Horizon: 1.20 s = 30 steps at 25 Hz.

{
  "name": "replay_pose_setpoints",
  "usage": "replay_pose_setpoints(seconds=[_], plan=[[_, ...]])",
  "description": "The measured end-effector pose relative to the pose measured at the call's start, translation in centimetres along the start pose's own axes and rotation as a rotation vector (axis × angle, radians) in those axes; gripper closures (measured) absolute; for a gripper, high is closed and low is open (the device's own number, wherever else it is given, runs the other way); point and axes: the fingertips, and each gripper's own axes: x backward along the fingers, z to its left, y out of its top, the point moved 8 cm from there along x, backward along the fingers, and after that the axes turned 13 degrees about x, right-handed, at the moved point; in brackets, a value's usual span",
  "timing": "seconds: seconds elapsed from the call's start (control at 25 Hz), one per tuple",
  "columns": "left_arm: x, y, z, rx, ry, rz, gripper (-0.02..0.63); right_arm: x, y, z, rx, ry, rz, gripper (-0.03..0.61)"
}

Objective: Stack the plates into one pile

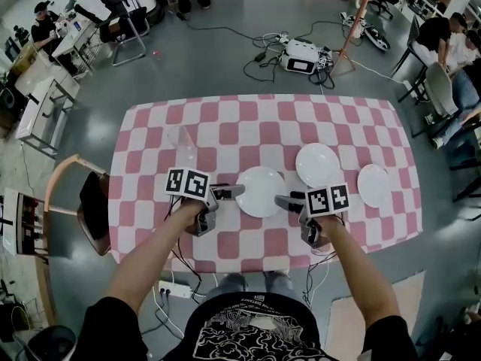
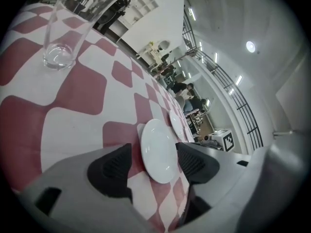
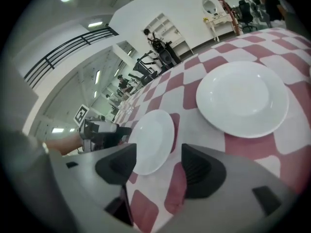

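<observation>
jaws apart and empty on left gripper [image 1: 231, 192] and right gripper [image 1: 285, 200], set low at opposite edges of near plate [image 1: 261, 192], seemingly to take its rim from both sides. not touching it yet. flat on cloth [image 1: 225, 119], unstacked; mid plate [image 1: 318, 164] and far plate [image 1: 373, 185] lying apart to the right. glass [image 1: 183, 143] at left, out of the way.

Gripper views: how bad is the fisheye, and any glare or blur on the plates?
Left gripper view: strong fisheye, tablecloth checks bow, corners black; nearest plate sharp, faint sheen. Right gripper view: same warp, next plate sharp, no glare. Head view: mild bowing, even light.
</observation>
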Motion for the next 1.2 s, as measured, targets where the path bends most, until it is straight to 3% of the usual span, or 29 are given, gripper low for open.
replay_pose_setpoints(seconds=[0.24, 0.76, 1.08, 1.16, 1.2], plan=[[-0.3, -0.1, 0.2, 0.023, 0.009, 0.021, 0.354, 0.1, 0.5, -0.6, -0.124, 0.053, 0.001, 0.291], [-1.1, -0.4, 0.3, 0.025, 0.031, 0.022, 0.431, -0.7, 0.8, -0.4, -0.119, 0.069, 0.044, 0.336], [-1.2, -0.5, 0.9, 0.014, 0.073, 0.01, 0.509, -1.0, 0.4, -1.0, -0.141, 0.035, 0.061, 0.425], [-1.1, -0.4, 1.1, 0.006, 0.095, 0.003, 0.572, -1.0, 0.3, -1.3, -0.153, 0.006, 0.069, 0.468], [-1.0, -0.4, 1.1, 0.005, 0.097, 0.001, 0.574, -1.0, 0.2, -1.5, -0.161, -0.007, 0.072, 0.502]])
